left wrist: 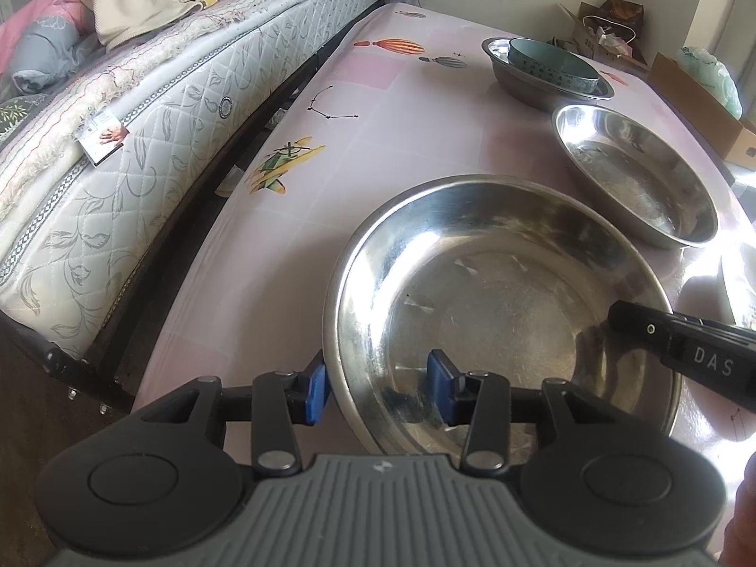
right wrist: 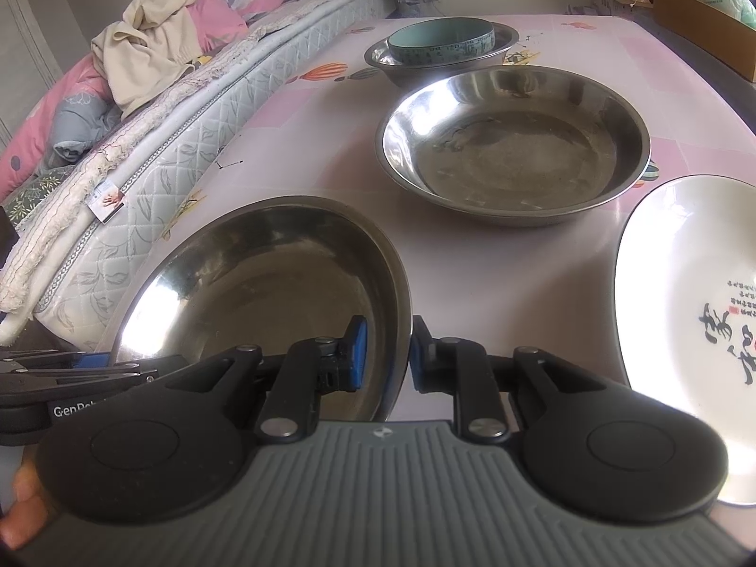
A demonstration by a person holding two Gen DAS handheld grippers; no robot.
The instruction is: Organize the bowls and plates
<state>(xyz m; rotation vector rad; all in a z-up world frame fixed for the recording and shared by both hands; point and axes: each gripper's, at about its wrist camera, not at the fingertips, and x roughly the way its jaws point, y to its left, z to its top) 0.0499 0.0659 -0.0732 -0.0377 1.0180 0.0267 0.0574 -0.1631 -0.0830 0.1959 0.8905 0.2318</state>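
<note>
A large steel bowl (left wrist: 501,312) (right wrist: 264,279) lies nearest on the pink table (left wrist: 378,118). My left gripper (left wrist: 378,390) straddles its left rim with the blue pads apart, the outer pad near the rim and the inner pad clear of it. My right gripper (right wrist: 387,354) has the bowl's right rim between its pads, which look closed on it. A second steel bowl (left wrist: 633,175) (right wrist: 515,146) sits behind. Farther back a teal bowl (left wrist: 548,64) (right wrist: 439,40) rests inside a third steel bowl (left wrist: 543,90) (right wrist: 392,61). A white plate (right wrist: 685,307) with black calligraphy lies at the right.
A mattress (left wrist: 141,141) piled with bedding and clothes runs along the table's left edge, with a dark gap between them. Cardboard boxes (left wrist: 708,108) and bags stand beyond the far right corner. Part of a hand (right wrist: 23,510) shows at the lower left.
</note>
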